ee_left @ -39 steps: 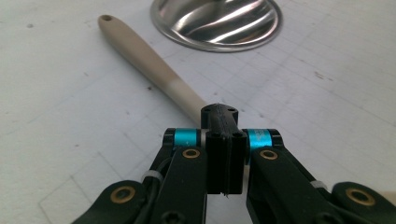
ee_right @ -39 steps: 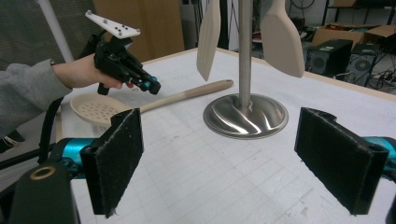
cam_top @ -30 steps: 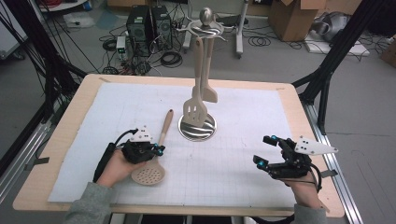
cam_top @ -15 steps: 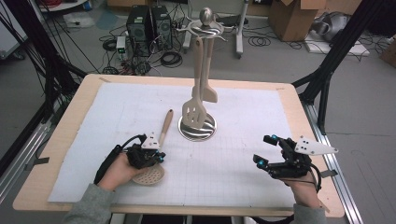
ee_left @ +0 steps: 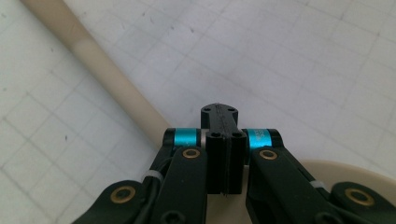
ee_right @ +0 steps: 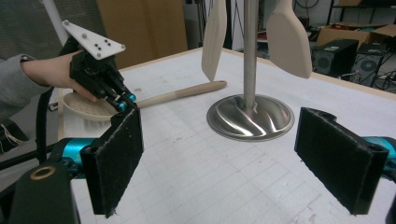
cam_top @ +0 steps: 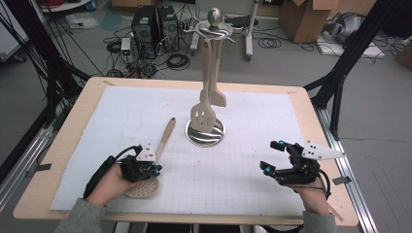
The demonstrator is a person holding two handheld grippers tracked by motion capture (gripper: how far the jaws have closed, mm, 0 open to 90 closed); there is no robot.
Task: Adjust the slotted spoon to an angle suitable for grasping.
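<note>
A wooden skimmer spoon lies left of centre, its handle (cam_top: 165,136) pointing toward the stand and its round holed head (cam_top: 143,189) near the front. My left gripper (cam_top: 154,170) is shut, tips low over where handle meets head; nothing sits between its jaws. In the left gripper view the shut gripper (ee_left: 219,114) has the handle (ee_left: 107,74) on its left and the head (ee_left: 336,170) at lower right. My right gripper (cam_top: 272,156) stands open at the front right, pads (ee_right: 119,154) wide apart around bare mat. The right gripper view also catches the left gripper (ee_right: 123,102).
A metal utensil stand (cam_top: 206,132) with a round base is mid-table; a slotted spatula (cam_top: 202,115) and a plain spatula (cam_top: 218,98) hang from it. A white gridded mat (cam_top: 243,184) covers the wooden table (cam_top: 63,141). Cables and boxes lie on the floor beyond.
My left hand has shifted toward the front edge and over the skimmer's head, partly covering it. The right gripper has stayed where it was.
</note>
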